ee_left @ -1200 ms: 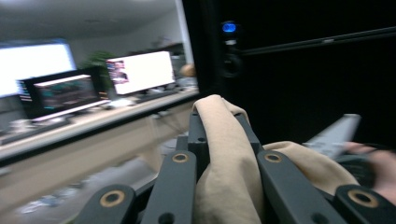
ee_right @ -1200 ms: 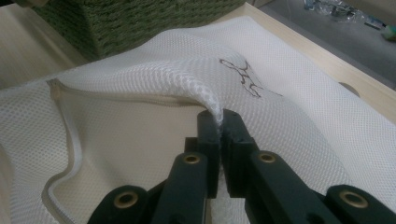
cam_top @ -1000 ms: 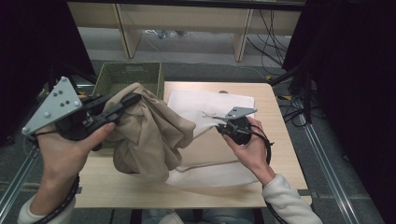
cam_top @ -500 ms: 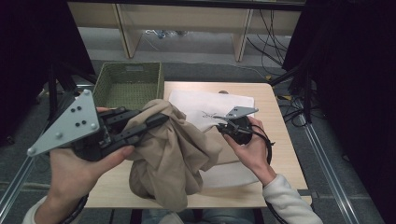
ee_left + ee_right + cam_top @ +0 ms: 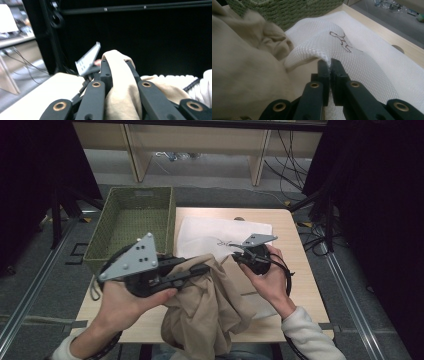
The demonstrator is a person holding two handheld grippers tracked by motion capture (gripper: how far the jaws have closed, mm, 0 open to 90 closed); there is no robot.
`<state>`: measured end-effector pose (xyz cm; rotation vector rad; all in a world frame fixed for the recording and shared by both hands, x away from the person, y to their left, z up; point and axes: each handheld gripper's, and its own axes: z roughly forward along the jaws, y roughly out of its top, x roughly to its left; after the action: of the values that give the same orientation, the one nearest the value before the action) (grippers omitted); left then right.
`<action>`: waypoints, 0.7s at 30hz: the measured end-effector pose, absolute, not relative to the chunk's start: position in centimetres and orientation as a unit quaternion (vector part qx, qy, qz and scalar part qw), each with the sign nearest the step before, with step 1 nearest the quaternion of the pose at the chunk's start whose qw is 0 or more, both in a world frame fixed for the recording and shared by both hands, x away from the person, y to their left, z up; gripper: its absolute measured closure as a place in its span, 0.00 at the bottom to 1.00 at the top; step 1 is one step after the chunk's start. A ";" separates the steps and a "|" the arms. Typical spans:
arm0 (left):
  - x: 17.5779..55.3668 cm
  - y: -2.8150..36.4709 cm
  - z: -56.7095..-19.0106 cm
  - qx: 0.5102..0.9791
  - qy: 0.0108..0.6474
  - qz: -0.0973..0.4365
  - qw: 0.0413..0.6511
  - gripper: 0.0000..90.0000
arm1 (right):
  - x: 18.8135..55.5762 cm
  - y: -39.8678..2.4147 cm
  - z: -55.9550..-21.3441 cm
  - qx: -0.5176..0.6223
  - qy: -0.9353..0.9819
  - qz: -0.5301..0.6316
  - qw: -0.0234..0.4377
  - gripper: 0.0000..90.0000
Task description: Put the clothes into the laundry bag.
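The left gripper is clamping its fingers on the beige garment, dangling over the bench edge. The right gripper is pinching the white mesh laundry bag's rim; lifting that rim higher should open the mouth before feeding cloth in.

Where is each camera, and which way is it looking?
High view: sits above the person's side of the table, looking forward and down; both hands, left tongs and right tongs show.
Left gripper view: rides the left tongs, looking along its black jaws, shut on the tan cloth, toward a dark wall.
Right gripper view: rides the right tongs, looking along its jaws, shut on the white mesh bag.
Shared: the tan cloth shows in all three; the green basket in high and right.
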<state>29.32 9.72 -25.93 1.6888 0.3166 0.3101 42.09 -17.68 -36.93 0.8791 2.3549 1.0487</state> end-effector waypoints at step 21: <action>36.5 3.1 -39.3 0.830 0.210 0.116 0.503 0.89 | 40.8 -17.2 -35.6 0.307 0.834 0.406 0.216 0.98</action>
<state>36.46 3.10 -39.28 2.0052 0.5069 0.2803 40.82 -17.18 -35.56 0.8498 2.3103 1.1247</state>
